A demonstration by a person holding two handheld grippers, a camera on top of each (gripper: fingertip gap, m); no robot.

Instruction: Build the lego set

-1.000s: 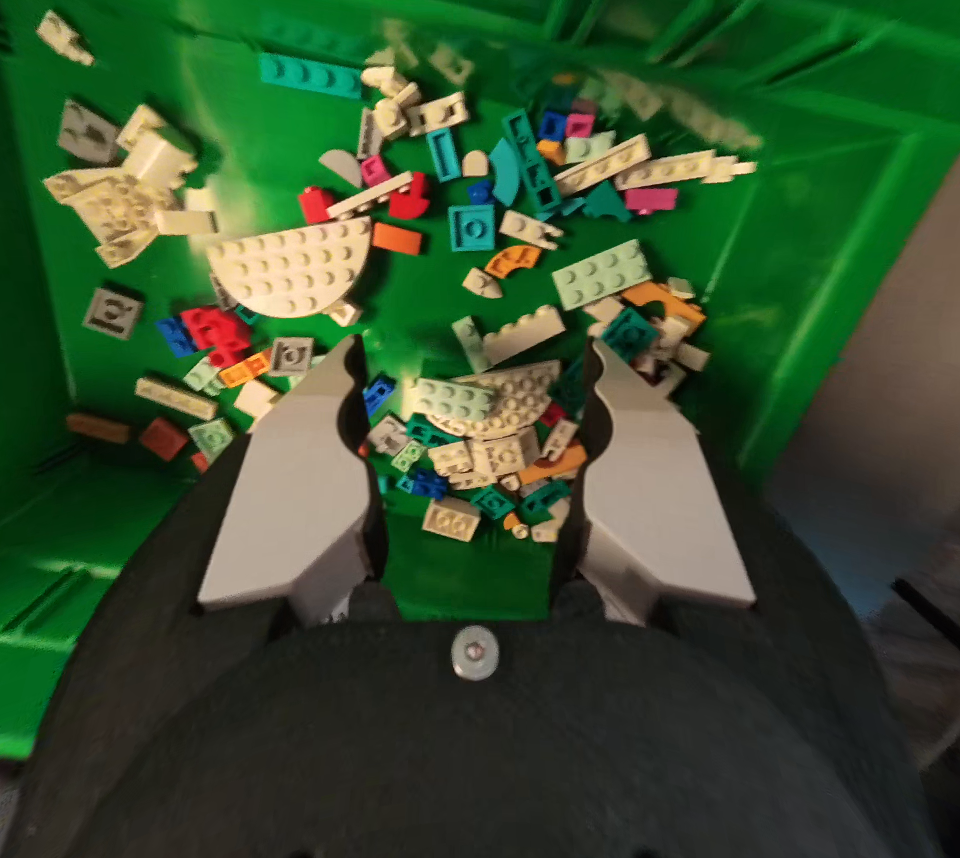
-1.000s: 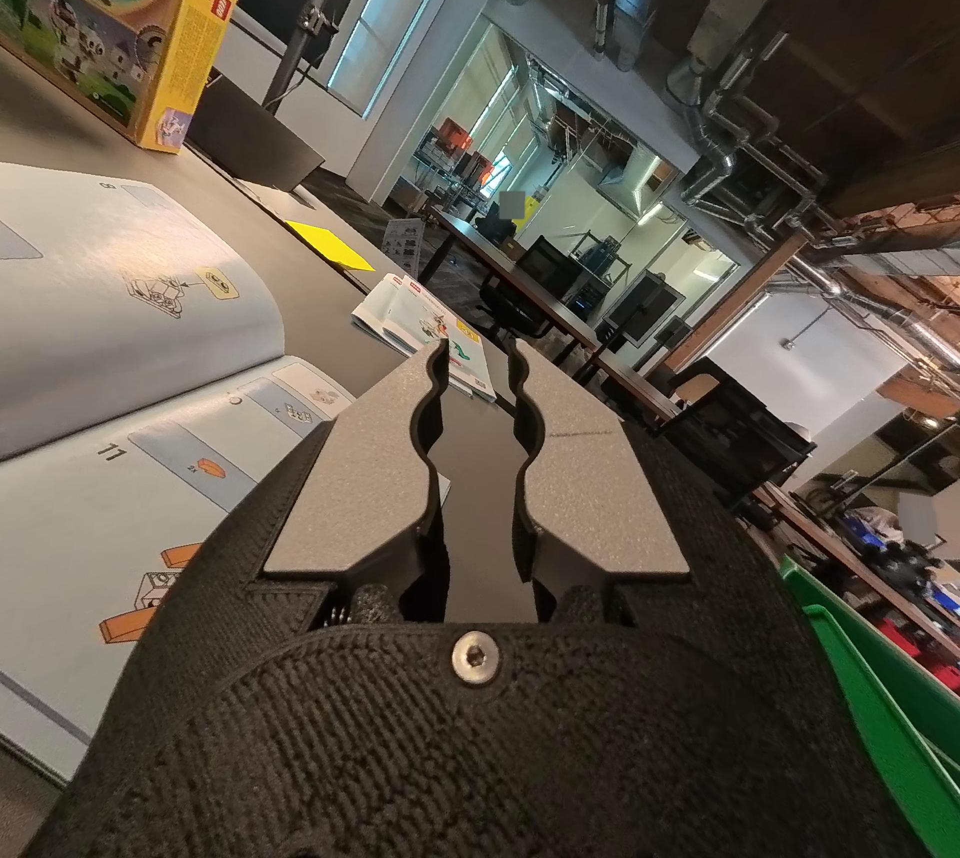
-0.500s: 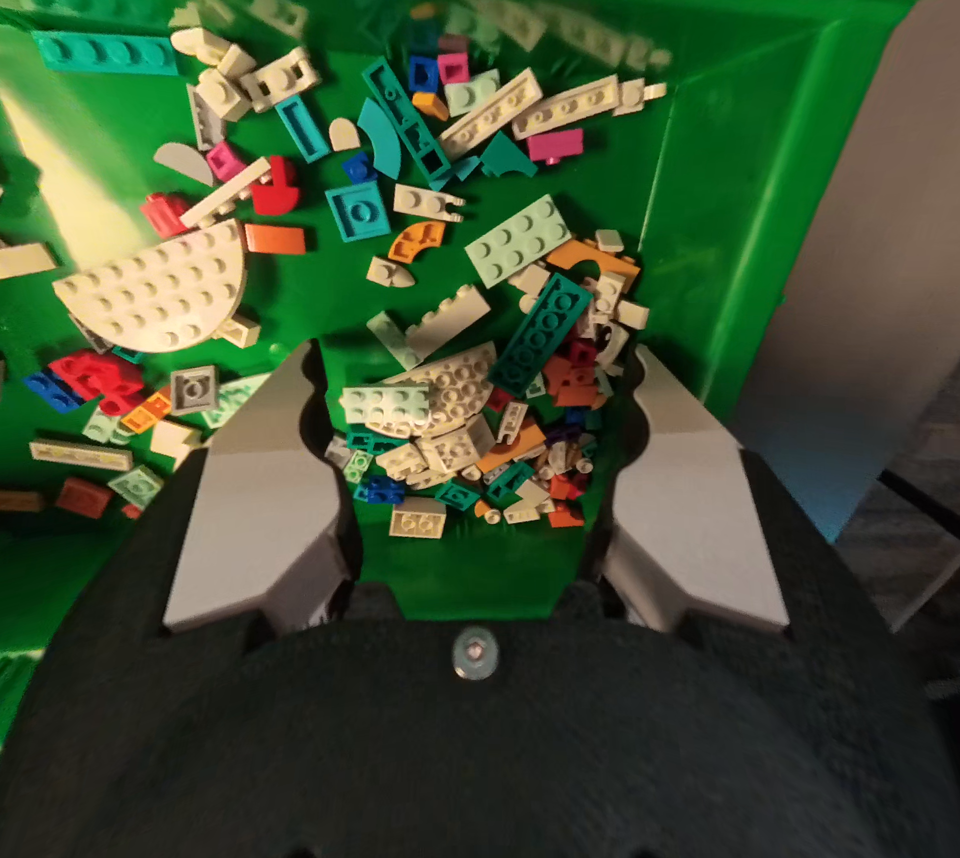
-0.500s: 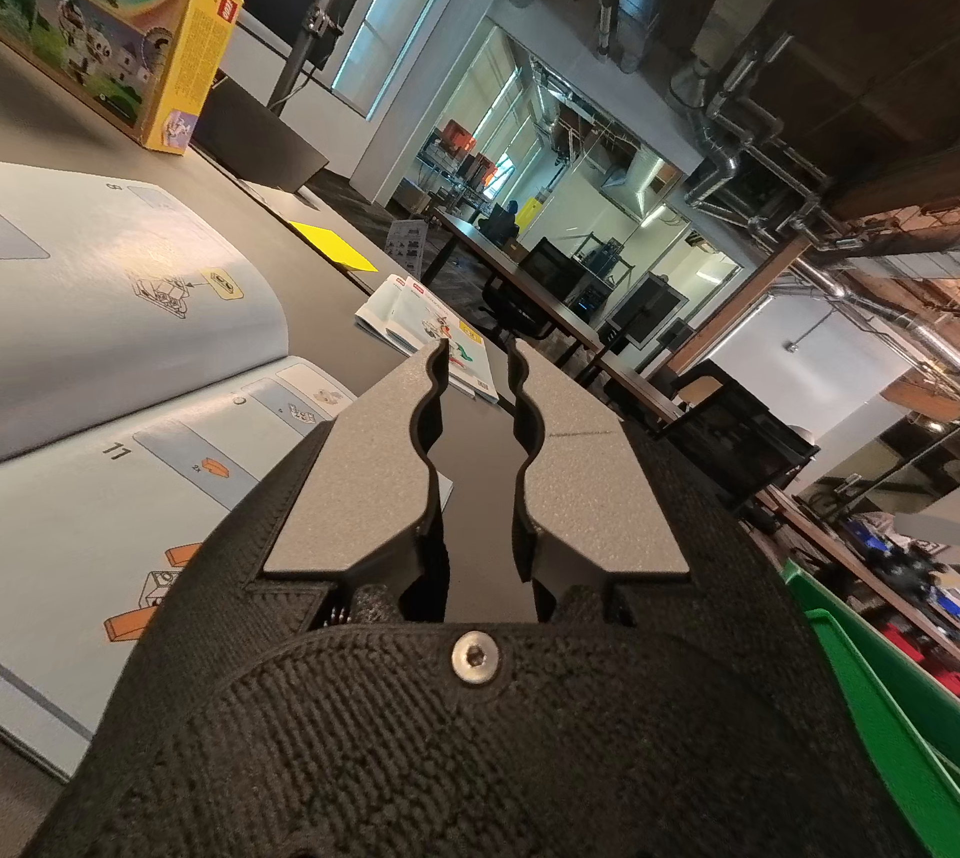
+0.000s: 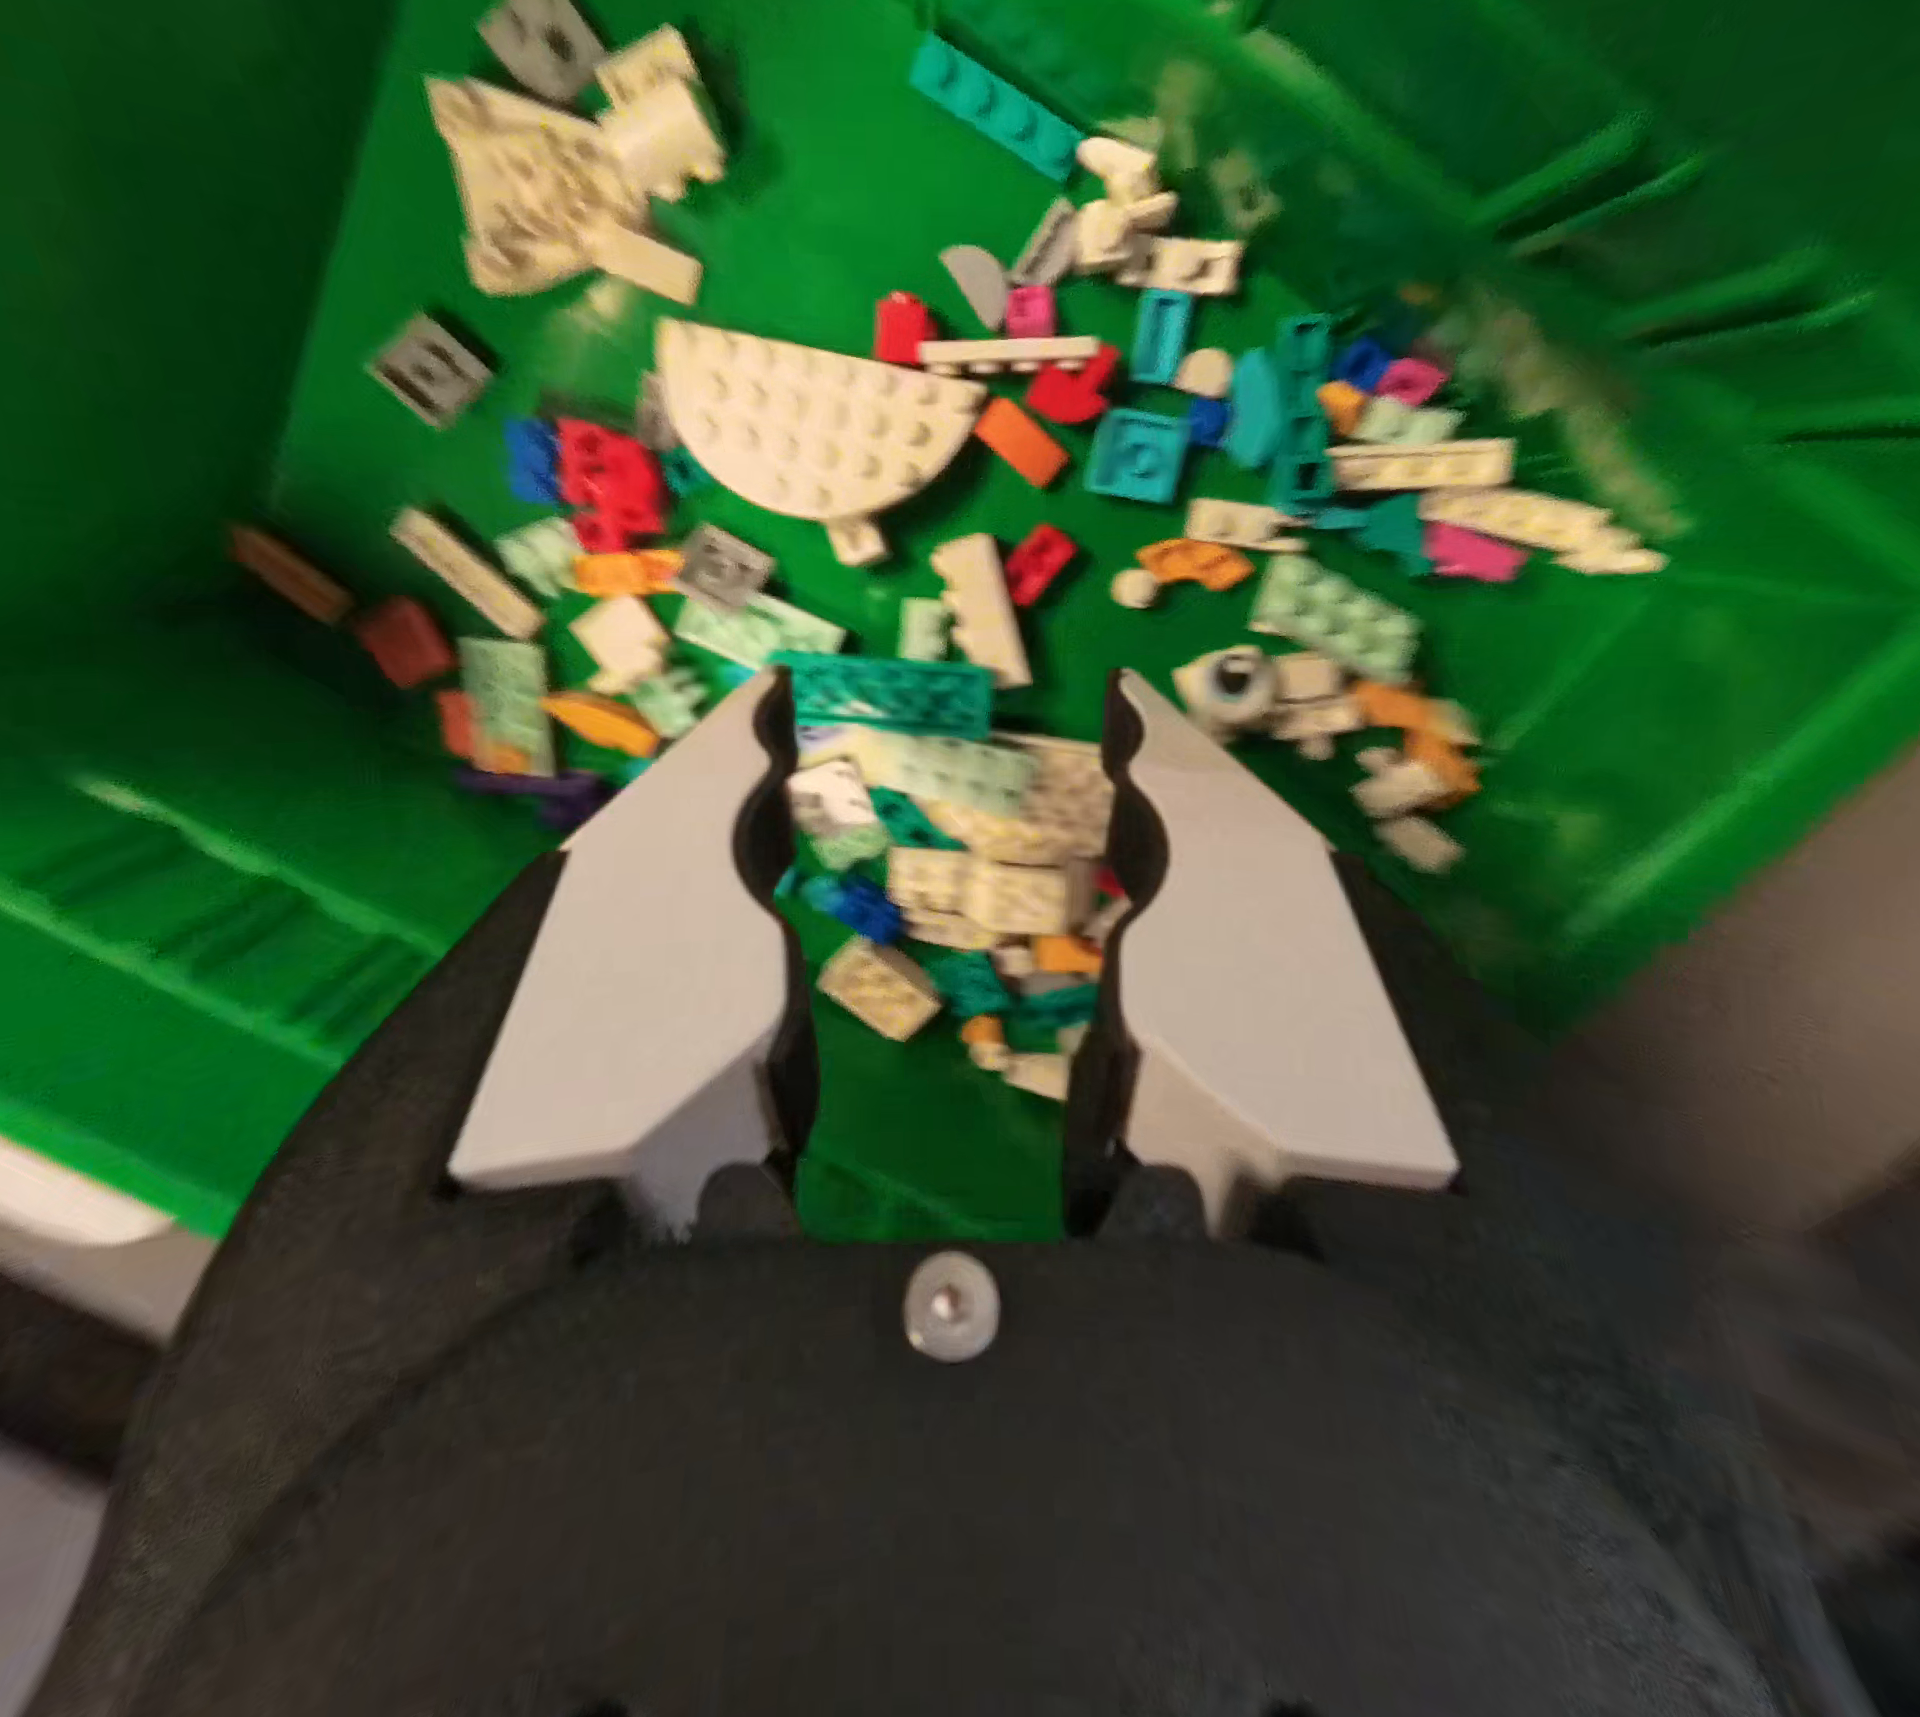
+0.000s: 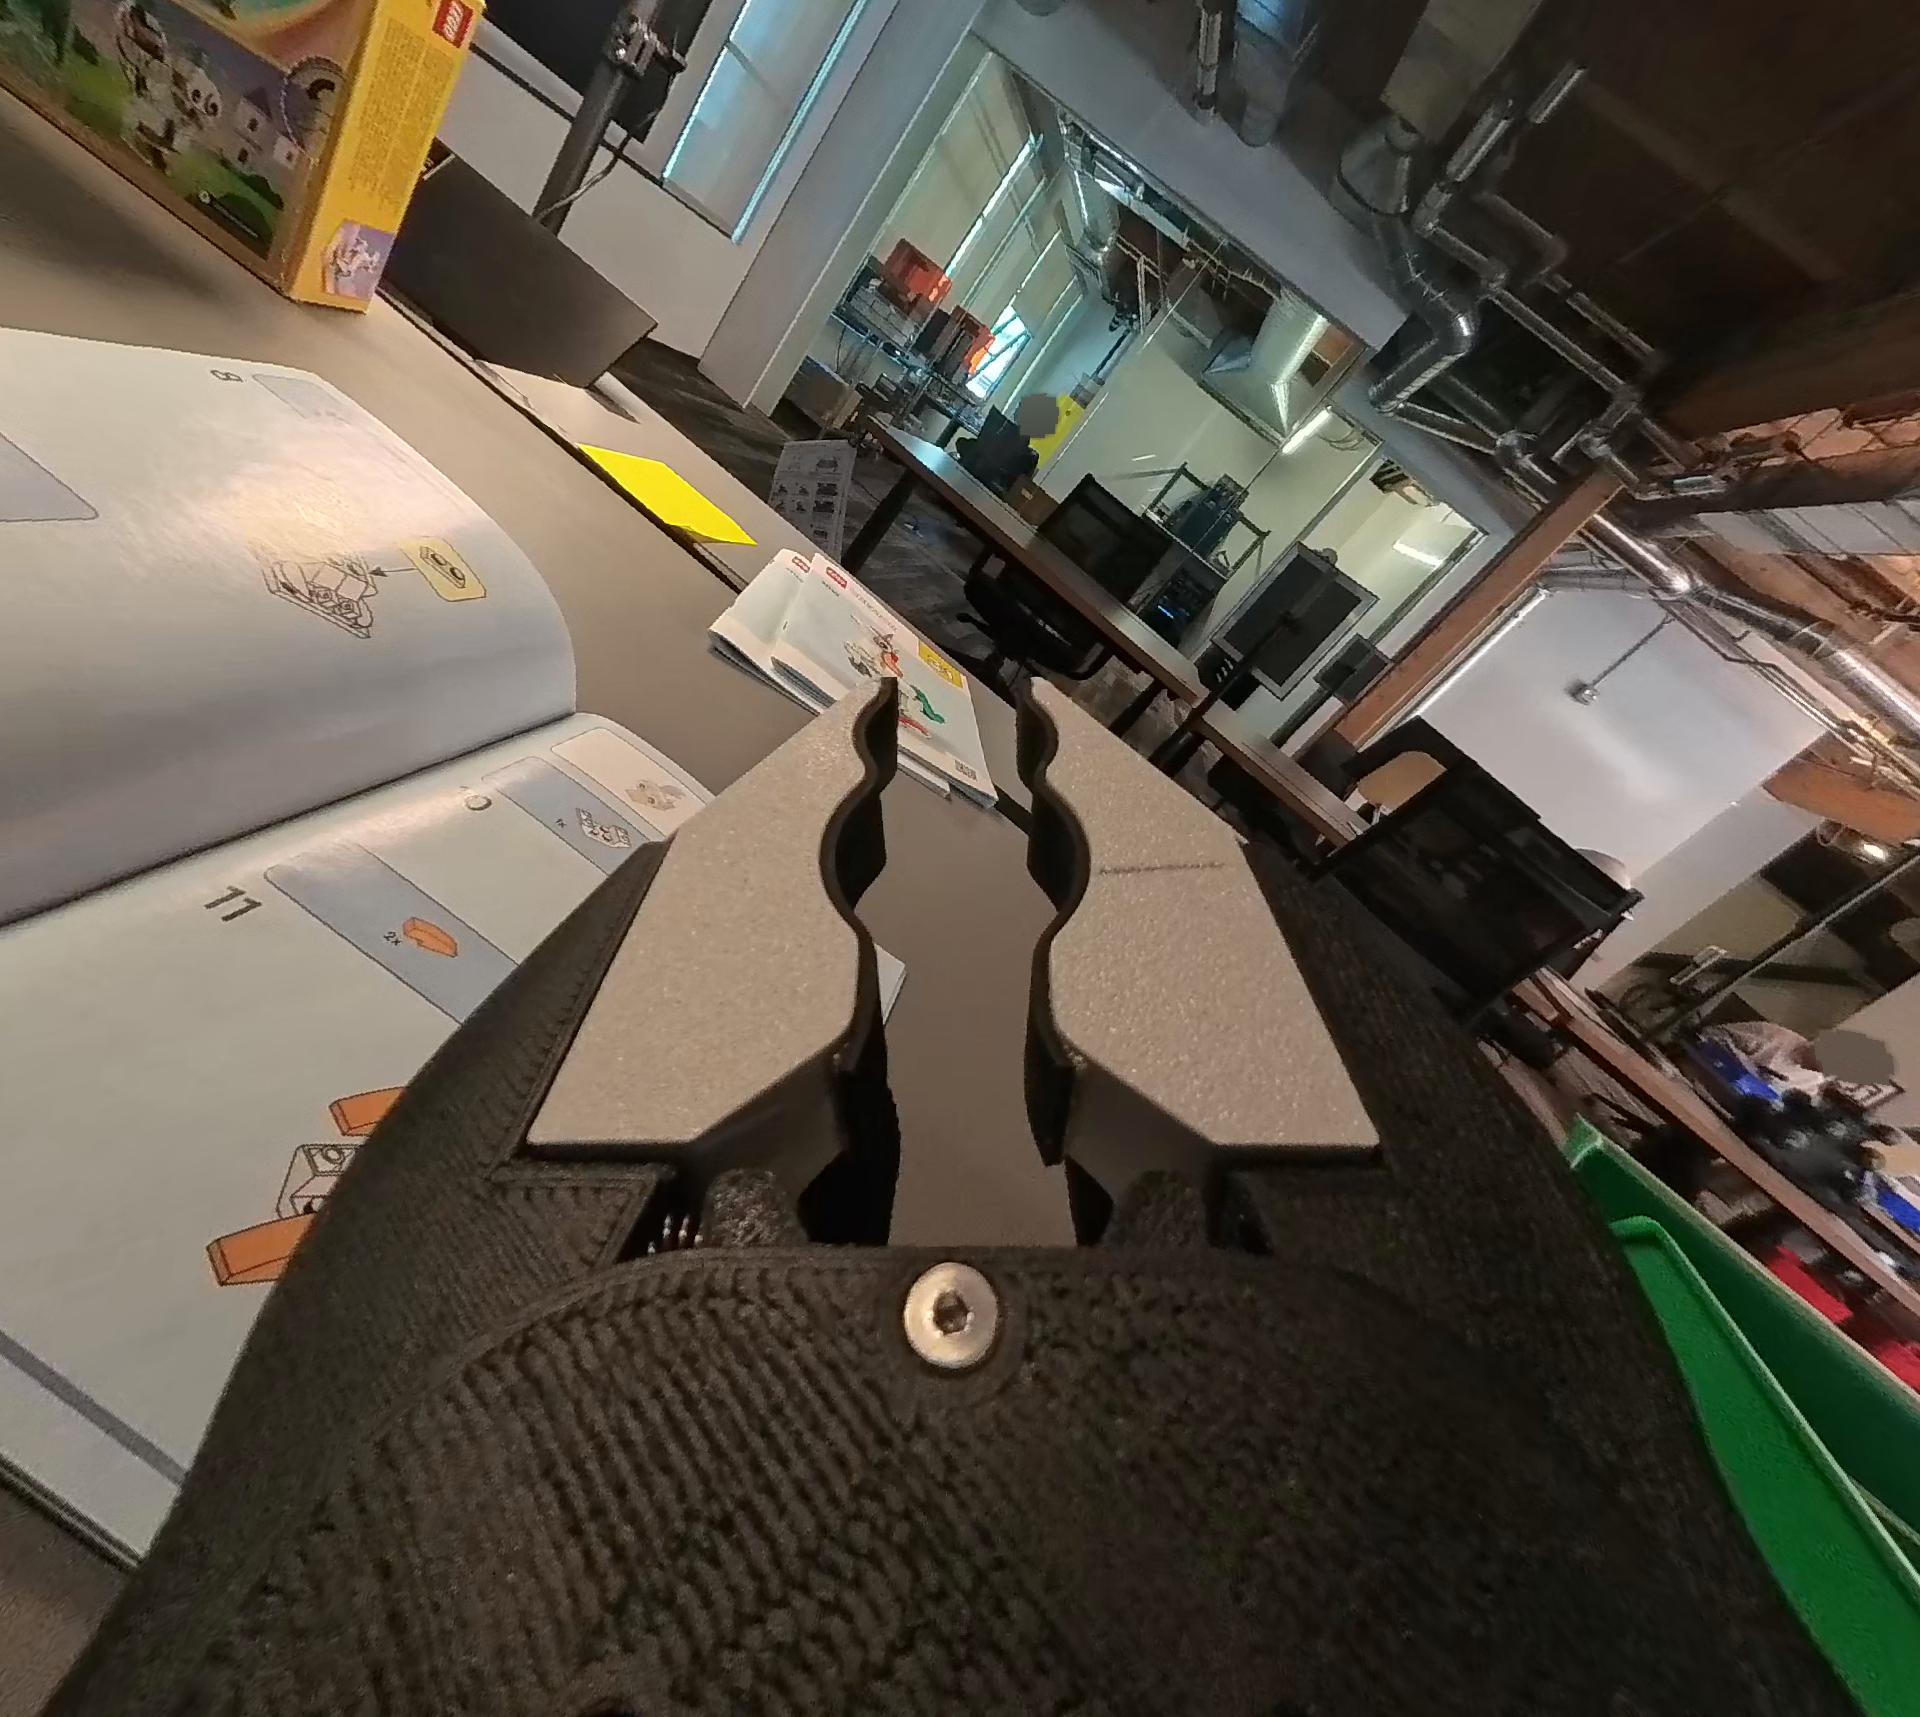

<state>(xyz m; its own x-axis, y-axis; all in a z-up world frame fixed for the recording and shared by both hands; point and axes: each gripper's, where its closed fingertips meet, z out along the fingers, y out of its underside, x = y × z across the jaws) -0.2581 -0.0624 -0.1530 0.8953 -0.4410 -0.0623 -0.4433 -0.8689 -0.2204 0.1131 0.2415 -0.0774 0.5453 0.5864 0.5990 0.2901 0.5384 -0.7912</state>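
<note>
Many loose lego pieces lie in a green bin (image 5: 312, 888) in the blurred left wrist view. A large white half-round plate (image 5: 821, 431) lies mid-floor, and a teal plate (image 5: 888, 696) lies just ahead of the fingertips. My left gripper (image 5: 945, 691) is open and empty, low over a heap of white, teal and orange pieces (image 5: 987, 878) that shows between its fingers. My right gripper (image 6: 956, 701) is slightly open and empty, over the dark table (image 6: 644, 628), away from the bin.
An open instruction booklet (image 6: 260, 732) lies left of the right gripper. A yellow lego box (image 6: 229, 57) stands behind it. A second booklet (image 6: 831, 659) and a yellow sheet (image 6: 665, 493) lie farther off. The bin's rim (image 6: 1766, 1355) is at the right. Across from one pair of fingers to the other is roughly 50 cm. The large white half-round plate (image 5: 821, 431) is about 5 cm from my left fingertips and 45 cm from my right.
The left gripper has swung and turned over the bin and its jaws have narrowed since half a second ago. The heap's pieces have shifted. The right gripper has barely moved.
</note>
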